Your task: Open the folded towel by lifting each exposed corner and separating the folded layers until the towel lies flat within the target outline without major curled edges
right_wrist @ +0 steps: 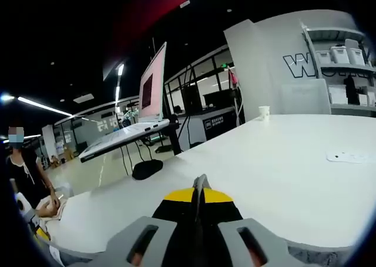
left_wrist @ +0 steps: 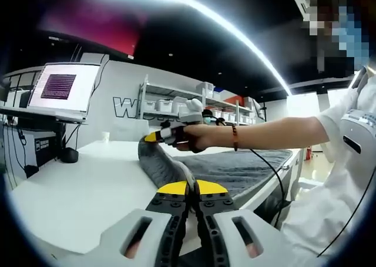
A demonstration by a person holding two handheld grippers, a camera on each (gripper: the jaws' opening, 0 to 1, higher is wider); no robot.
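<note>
Towel [left_wrist: 235, 167] edges are pinched by both tools [left_wrist: 189, 190] [right_wrist: 200, 192], layer being peeled; flattening on the surface [left_wrist: 82, 190] is probably needed next.

Soft grey cloth towel [left_wrist: 235, 167] on a smooth, matt white table [left_wrist: 88, 190].

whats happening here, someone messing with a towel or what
A person is unfolding a grey towel on a white table with two handheld grippers. The right gripper holds a lifted fold of the towel up; the left gripper pinches the near edge. Part of the towel lies flat, part is raised.
</note>
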